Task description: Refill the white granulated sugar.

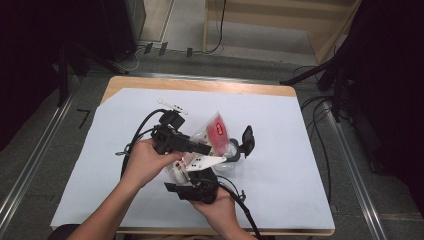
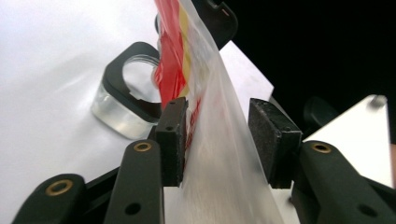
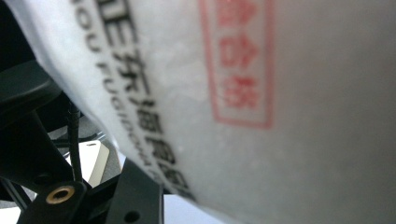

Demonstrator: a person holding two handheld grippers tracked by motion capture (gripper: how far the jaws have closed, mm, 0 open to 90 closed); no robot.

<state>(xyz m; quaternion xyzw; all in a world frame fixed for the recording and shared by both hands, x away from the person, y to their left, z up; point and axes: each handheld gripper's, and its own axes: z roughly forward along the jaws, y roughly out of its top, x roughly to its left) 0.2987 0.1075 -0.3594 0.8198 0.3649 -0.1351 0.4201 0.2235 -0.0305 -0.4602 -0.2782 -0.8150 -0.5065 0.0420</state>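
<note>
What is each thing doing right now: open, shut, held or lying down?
Clear plastic bag with red label: lifted up between both grippers.
Left gripper: open, bag loose between its jaws.
Right gripper: jaws hidden behind the bag, grip unclear.
Clear jar with black flip lid: standing, lid open.
Small white strip: lying flat.

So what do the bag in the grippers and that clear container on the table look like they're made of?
The bag looks like thin, glossy translucent plastic film: light passes through and it creases. The container seems to be clear rigid plastic or glass, with a matte black, likely plastic, rim.
</note>
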